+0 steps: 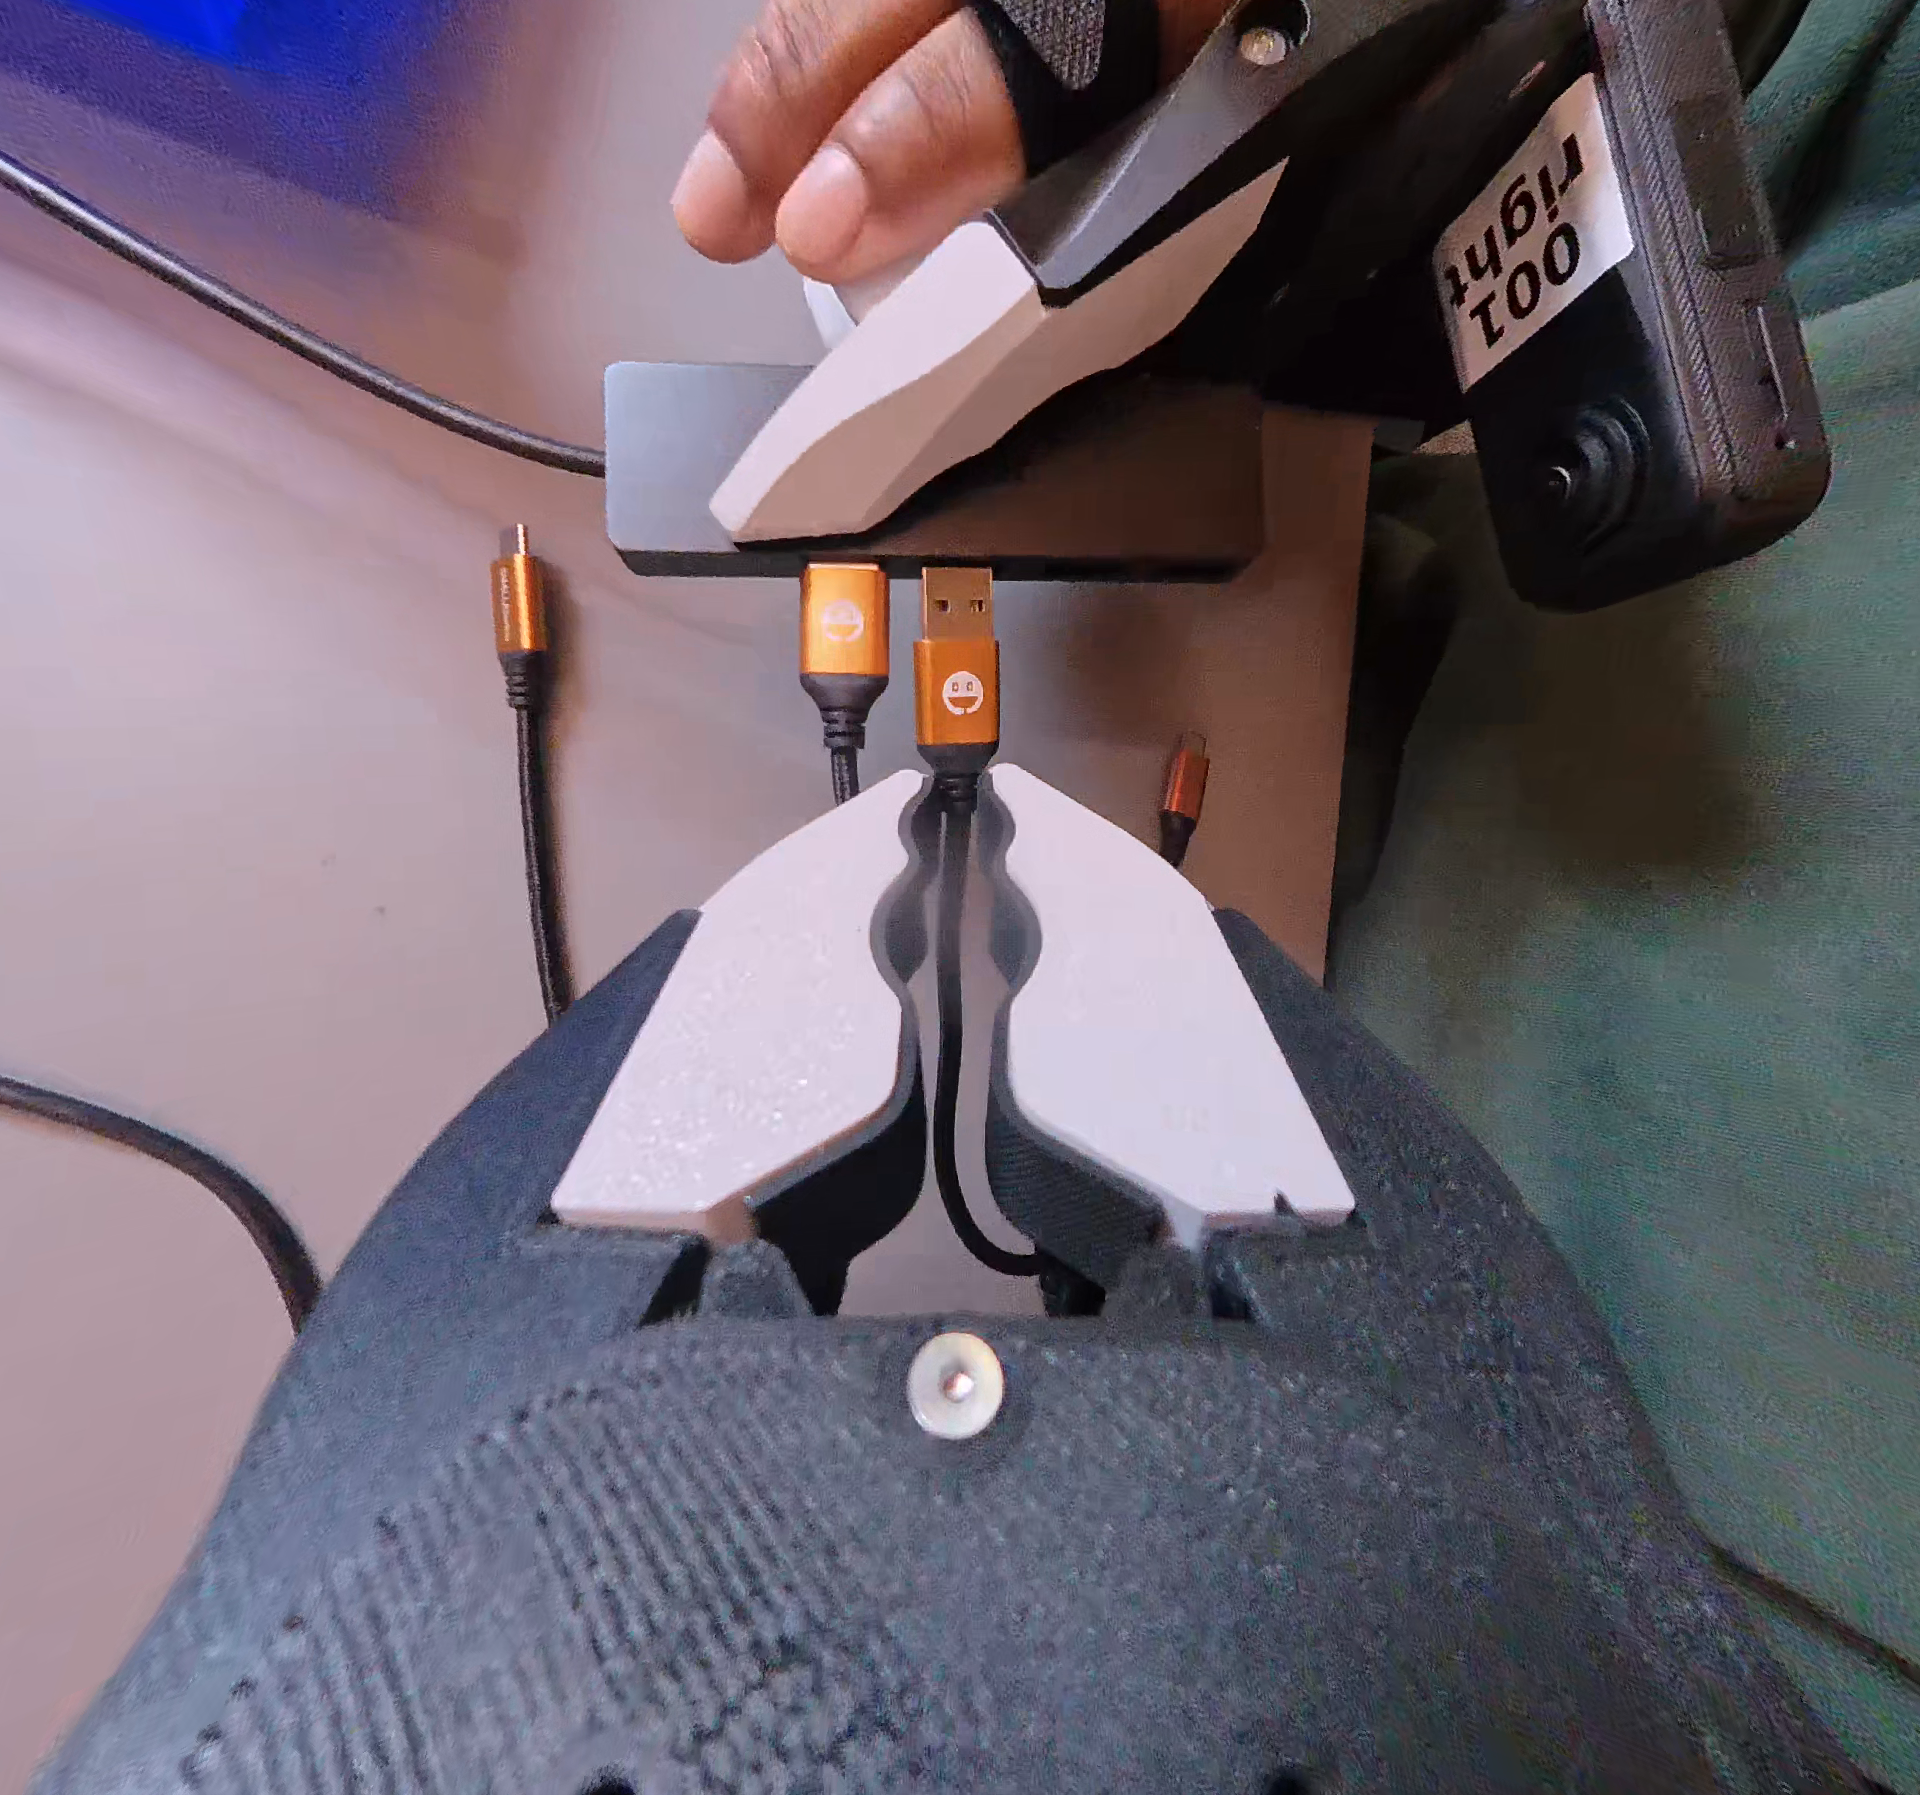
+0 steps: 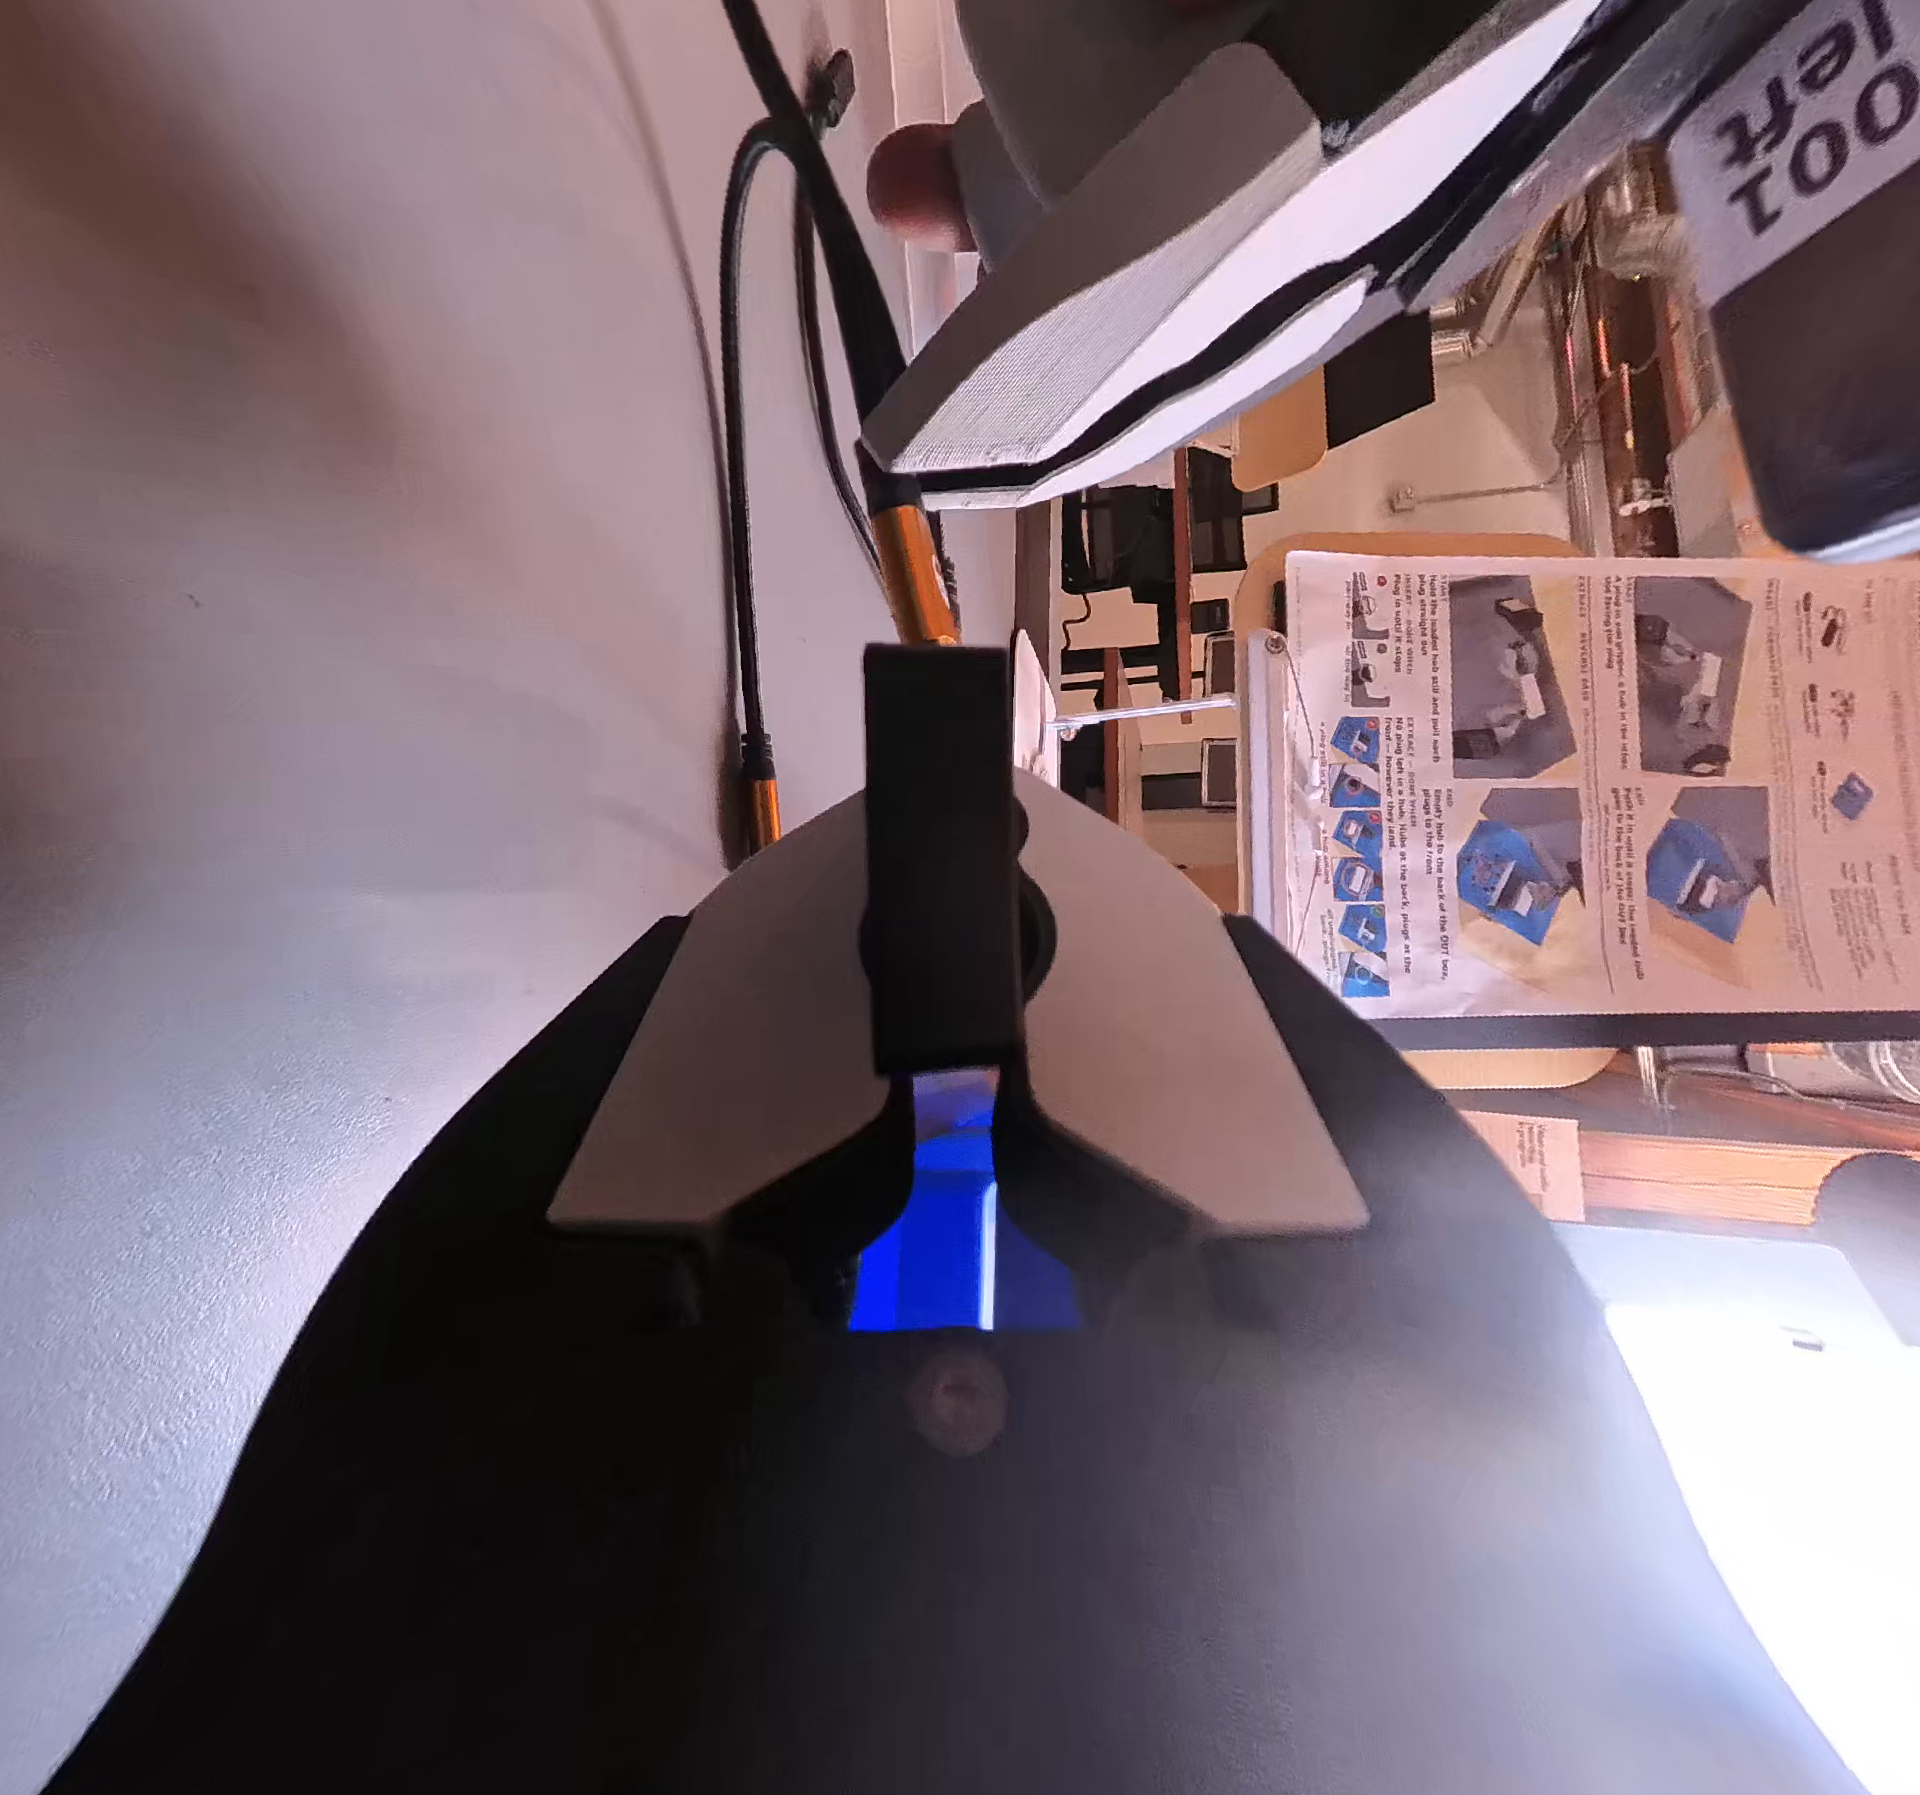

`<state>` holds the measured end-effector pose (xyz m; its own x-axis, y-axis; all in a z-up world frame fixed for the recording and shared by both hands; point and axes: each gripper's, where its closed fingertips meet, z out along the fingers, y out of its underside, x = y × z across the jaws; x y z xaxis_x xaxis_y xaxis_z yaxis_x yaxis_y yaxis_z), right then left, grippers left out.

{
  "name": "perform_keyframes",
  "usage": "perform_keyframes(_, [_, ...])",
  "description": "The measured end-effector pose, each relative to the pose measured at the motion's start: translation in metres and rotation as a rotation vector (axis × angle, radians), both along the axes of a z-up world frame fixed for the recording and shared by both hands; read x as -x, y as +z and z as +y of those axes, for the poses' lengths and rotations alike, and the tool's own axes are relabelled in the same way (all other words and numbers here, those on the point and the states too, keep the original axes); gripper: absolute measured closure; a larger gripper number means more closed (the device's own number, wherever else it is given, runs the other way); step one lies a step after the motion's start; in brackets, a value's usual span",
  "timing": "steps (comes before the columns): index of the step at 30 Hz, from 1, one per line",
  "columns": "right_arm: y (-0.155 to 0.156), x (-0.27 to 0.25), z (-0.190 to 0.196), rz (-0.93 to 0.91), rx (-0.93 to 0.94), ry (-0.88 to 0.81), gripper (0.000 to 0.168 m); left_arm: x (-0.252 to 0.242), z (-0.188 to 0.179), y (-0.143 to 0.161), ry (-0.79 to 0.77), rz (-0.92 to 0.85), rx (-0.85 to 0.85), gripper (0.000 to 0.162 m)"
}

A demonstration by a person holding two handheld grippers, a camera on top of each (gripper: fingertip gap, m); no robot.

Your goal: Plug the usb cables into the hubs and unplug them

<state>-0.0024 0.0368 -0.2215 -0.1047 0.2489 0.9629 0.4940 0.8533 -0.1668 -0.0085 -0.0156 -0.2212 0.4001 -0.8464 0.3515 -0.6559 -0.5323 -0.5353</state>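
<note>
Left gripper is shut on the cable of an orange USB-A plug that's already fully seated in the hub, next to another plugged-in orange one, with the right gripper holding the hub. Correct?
Not fully. In the left wrist view, the held plug is not seated: its metal tip is bare, just at the hub edge. The rest stands: left gripper, neighbouring plug, right gripper.

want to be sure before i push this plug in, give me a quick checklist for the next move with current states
1. Left tongs shut on the cable just behind the orange plug: ok.
2. Right tongs clamp the dark hub to hold it steady: ok.
3. Plug's metal tip points at the hub's front edge, beside the orange plug already seated: ok.
4. Tip is inside a port: not ok, most of the metal shell is bare.
5. Tip lines up with a free port: cannot tell, the hub's edge is in shadow.
6. Spare cable ends on the table lie clear of the path: ok.
</note>
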Motion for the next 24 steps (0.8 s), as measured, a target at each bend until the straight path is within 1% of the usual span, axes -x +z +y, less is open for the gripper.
perform_keyframes(10, [-0.002,0.003,-0.003,-0.02,-0.092,-0.005,0.156,0.002,-0.005,-0.007,-0.073,0.096,0.08,0.156])
perform_keyframes(13, [-0.004,0.004,-0.004,-0.033,-0.116,-0.006,0.156,0.005,-0.005,-0.009,-0.09,0.137,0.077,0.156])
perform_keyframes(18, [-0.008,0.005,-0.006,-0.052,-0.153,0.001,0.156,0.006,-0.003,-0.008,-0.089,0.157,0.08,0.156])
perform_keyframes(24, [-0.011,0.008,-0.011,-0.055,-0.151,0.016,0.156,0.01,-0.007,-0.016,-0.128,0.212,0.137,0.156])
